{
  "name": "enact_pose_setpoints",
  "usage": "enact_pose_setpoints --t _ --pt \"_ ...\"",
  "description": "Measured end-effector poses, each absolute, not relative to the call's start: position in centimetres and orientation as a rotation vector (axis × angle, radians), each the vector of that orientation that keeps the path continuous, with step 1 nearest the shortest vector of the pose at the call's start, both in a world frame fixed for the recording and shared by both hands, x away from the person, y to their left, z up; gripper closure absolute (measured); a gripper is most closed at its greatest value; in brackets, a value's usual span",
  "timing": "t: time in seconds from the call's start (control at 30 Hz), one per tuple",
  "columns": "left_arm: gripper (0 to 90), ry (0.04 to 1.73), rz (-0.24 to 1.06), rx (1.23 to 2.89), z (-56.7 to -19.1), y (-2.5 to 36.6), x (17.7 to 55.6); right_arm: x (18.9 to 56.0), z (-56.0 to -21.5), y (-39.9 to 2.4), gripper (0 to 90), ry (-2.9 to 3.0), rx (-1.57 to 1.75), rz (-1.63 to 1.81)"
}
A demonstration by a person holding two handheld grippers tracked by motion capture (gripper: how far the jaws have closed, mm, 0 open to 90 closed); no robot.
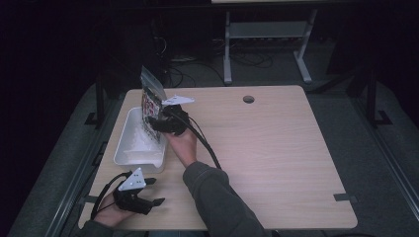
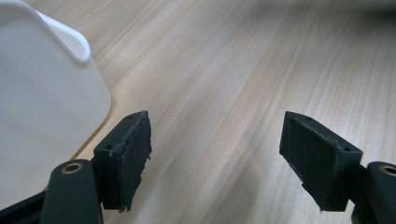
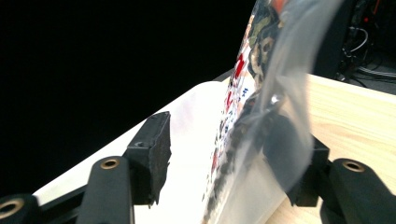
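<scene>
In the right gripper view the printed bag (image 3: 261, 107) is blurred and cut off by the top and bottom edges, so its print cannot be read, and it hides most of one of the fingers (image 3: 303, 172). In the left gripper view the white tub (image 2: 42, 107) runs off the left edge. The surroundings past the bench (image 1: 267, 143) are too dark to tell.

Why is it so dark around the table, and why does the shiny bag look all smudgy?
High view: light falls on the table, while the room around it stays dark. Right gripper view: the bag is blurred, with glare on its clear plastic. Left gripper view: the white bin and jaws are soft, out of focus.
</scene>
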State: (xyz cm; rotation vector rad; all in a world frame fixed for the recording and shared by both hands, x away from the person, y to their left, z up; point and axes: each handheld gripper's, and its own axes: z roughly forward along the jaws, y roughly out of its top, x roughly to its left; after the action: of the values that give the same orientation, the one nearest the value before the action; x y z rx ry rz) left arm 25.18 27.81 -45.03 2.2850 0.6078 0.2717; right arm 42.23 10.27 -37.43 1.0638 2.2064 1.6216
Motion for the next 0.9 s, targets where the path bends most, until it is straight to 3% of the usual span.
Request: enact_pose_setpoints --t 0.9 --pt "24.3 0.604 0.267 2.29 -45.1 27.8 25.2 40.6 -37.1 3.3 28.6 2.296 1.025 1.702"
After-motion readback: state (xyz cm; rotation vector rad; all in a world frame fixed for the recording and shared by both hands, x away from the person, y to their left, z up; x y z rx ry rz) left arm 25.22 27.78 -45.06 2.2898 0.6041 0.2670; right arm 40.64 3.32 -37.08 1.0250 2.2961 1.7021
